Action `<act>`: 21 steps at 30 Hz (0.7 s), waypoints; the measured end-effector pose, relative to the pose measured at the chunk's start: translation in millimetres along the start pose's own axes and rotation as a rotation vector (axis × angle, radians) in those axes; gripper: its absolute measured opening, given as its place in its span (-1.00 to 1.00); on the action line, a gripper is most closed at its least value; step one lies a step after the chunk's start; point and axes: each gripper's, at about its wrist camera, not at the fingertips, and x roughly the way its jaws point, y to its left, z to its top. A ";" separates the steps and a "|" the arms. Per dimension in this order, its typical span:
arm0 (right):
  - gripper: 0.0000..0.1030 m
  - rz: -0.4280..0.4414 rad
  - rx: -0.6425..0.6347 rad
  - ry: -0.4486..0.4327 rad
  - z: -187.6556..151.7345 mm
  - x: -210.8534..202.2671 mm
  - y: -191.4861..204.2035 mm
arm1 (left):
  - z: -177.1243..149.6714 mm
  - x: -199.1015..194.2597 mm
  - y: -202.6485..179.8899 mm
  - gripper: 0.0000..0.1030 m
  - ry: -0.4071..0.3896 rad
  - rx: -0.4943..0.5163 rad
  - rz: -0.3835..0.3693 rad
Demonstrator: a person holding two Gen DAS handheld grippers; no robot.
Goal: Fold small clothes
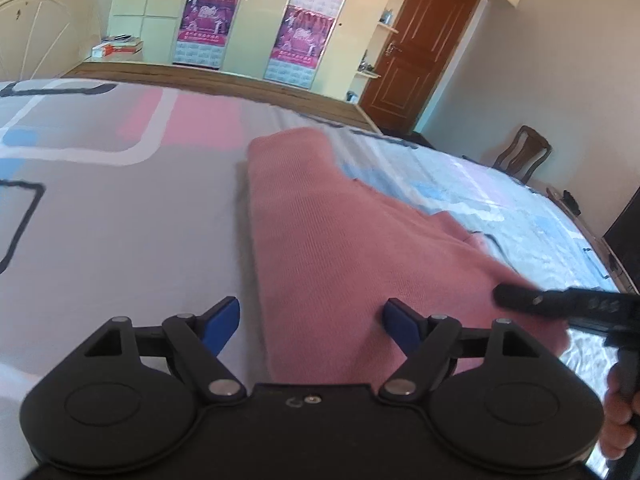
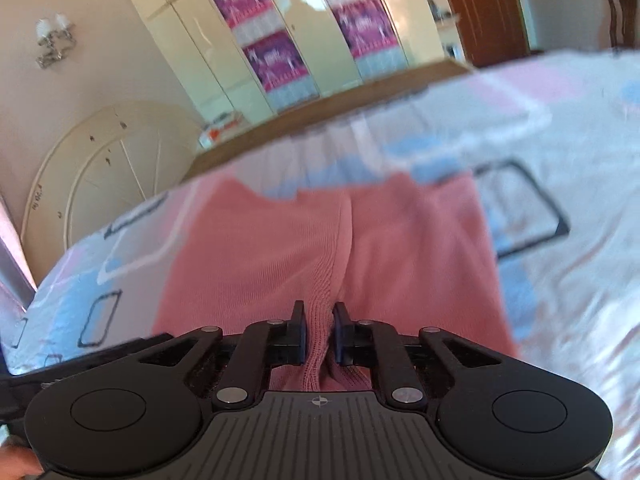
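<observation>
A pink ribbed garment (image 1: 340, 236) lies spread on the patterned bed sheet (image 1: 120, 240). My left gripper (image 1: 312, 326) is open, its blue-padded fingers straddling the garment's near left edge without pressing on it. In the right wrist view the same pink garment (image 2: 280, 248) fills the middle, with a seam running down toward the camera. My right gripper (image 2: 319, 330) is shut on a pinched ridge of the pink cloth at its near edge. The right gripper (image 1: 500, 296) also shows as a black bar at the right of the left wrist view, over the garment's corner.
The bed's wooden frame edge (image 1: 240, 80) runs behind the sheet, with cream wardrobes bearing purple posters (image 1: 208, 12) beyond. A brown door (image 1: 424, 40) and a wooden chair (image 1: 520, 152) stand at the right. A person's hand (image 1: 620, 420) holds the right gripper's handle.
</observation>
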 end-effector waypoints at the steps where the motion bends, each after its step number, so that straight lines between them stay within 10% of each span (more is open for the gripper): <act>1: -0.77 -0.001 -0.006 -0.020 4.1 -9.3 -0.3 | 1.9 1.2 -4.8 0.51 -0.004 0.007 -0.009; 6: -0.77 -0.085 -0.066 -0.090 9.3 -50.8 -12.2 | -1.7 8.8 -29.0 0.53 0.012 0.033 -0.082; 11: -0.77 -0.198 -0.026 0.047 -25.5 -34.5 -48.9 | -20.8 31.2 -34.2 0.57 0.120 0.035 -0.078; 21: -0.33 -0.159 0.052 -0.017 6.8 -33.5 -49.9 | -2.6 24.6 -21.3 0.56 0.079 -0.016 -0.081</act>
